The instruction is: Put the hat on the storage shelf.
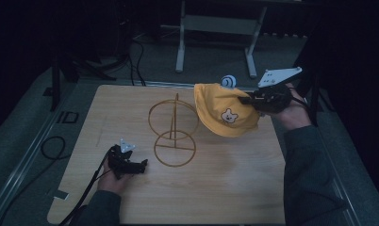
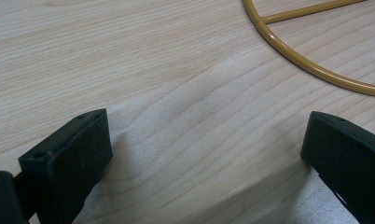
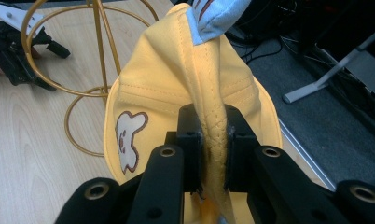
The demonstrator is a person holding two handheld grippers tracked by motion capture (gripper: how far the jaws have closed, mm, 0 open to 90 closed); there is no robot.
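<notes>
The right tool [image 3: 212,140] has its jaws pinched tight on a folded seam of the yellow fabric child's hat with a bear face patch [image 3: 176,88], holding it in the air over the far right part of the pale wooden surface [image 1: 225,188]. The hat hangs just beside the gold wire stand made of two rings on an upright rod [image 1: 174,129]. The left tool [image 2: 204,154] rests low on the surface near the stand's base ring, jaws wide apart with nothing between them.
</notes>
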